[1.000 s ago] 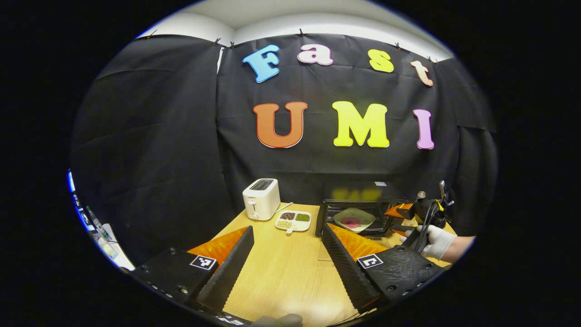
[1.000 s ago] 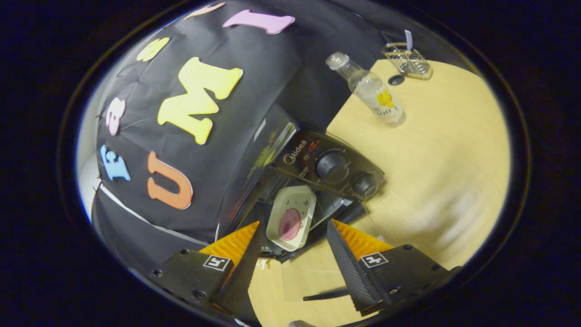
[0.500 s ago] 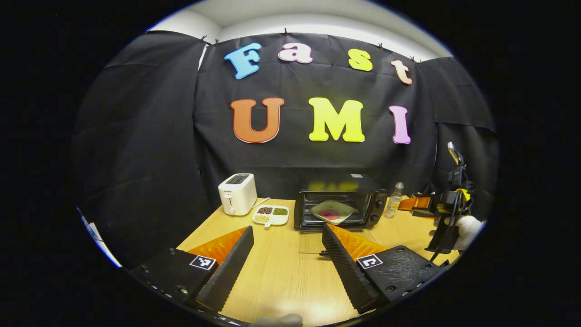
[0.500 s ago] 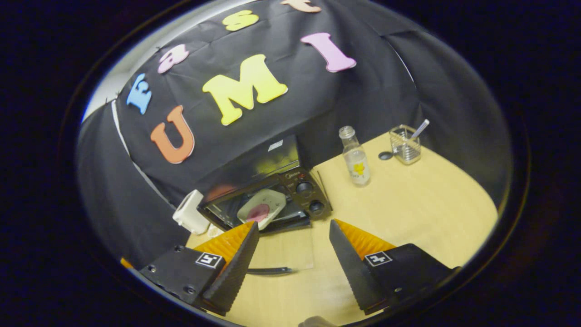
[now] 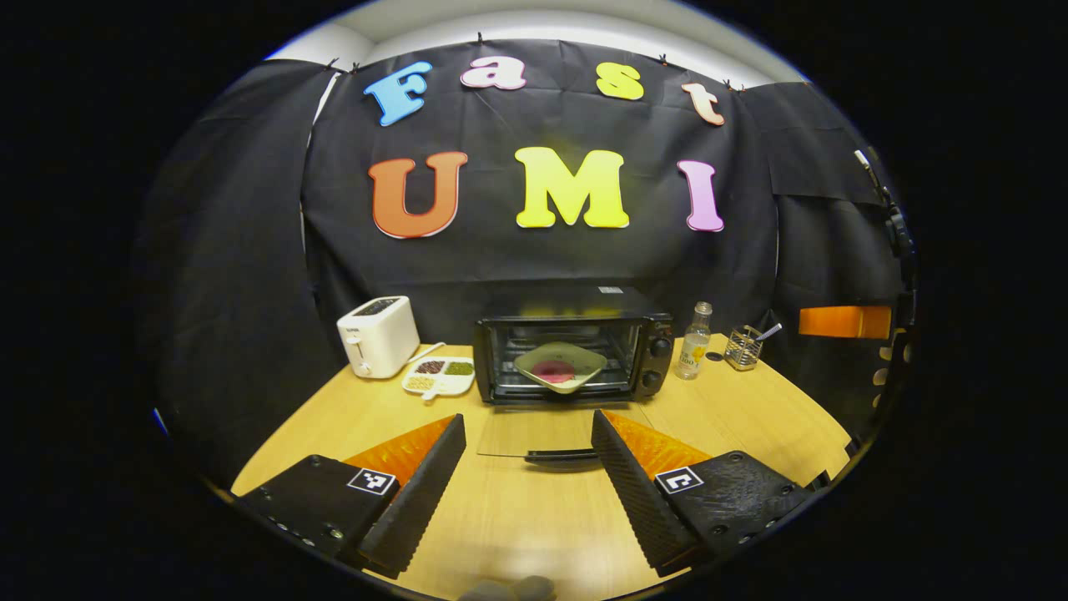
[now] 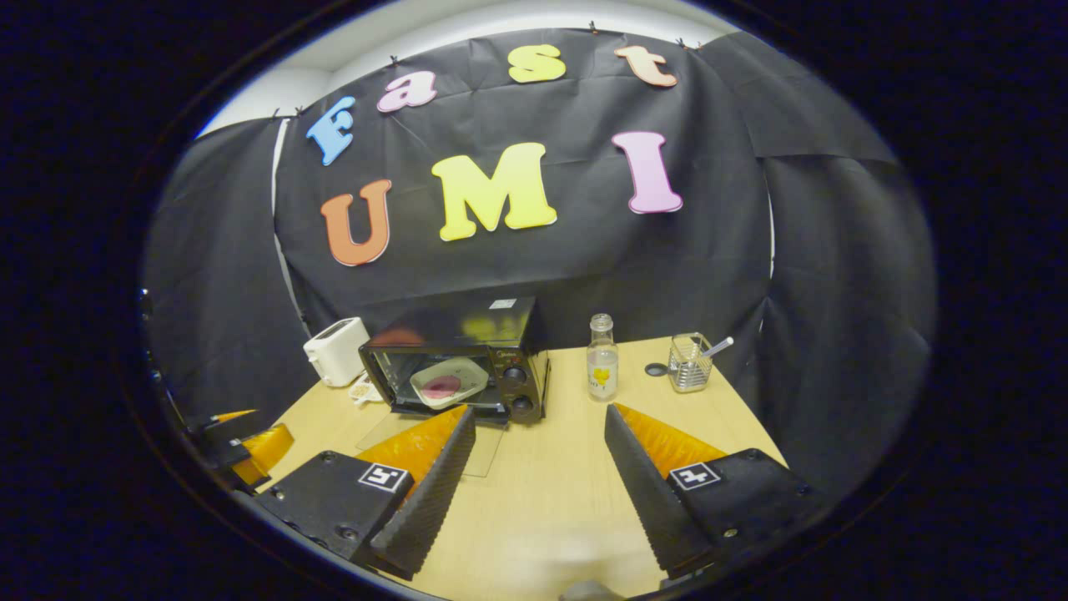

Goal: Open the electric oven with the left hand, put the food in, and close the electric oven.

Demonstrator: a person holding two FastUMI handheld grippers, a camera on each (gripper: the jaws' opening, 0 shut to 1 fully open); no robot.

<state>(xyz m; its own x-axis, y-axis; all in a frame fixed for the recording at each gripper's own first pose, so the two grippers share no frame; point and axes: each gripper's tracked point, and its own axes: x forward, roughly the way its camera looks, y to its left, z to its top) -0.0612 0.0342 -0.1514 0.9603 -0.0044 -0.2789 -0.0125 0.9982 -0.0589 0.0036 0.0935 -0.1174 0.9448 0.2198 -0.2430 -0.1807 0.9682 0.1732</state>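
Change since earlier: both grippers have pulled back from the electric oven (image 5: pixel 576 355); it now sits smaller and level in both views, and the right gripper has left the oven mouth.
Left gripper (image 5: pixel 528 455): fingers spread wide, holding nothing, above the table (image 5: pixel 734 417), before the lowered glass door (image 5: pixel 551 434).
Right gripper (image 6: pixel 540 451): fingers wide apart, empty, well back from the oven.
Food: a pink piece on a pale plate (image 5: pixel 559 367) inside the open oven.
Left gripper view adds: toaster (image 5: pixel 377 335) and divided dish (image 5: pixel 440 376) left of the oven; part of the other gripper at the right edge.
Right gripper view adds: bottle (image 6: pixel 602 359) and wire holder (image 6: pixel 689 363) plainly; the other gripper low on the left.
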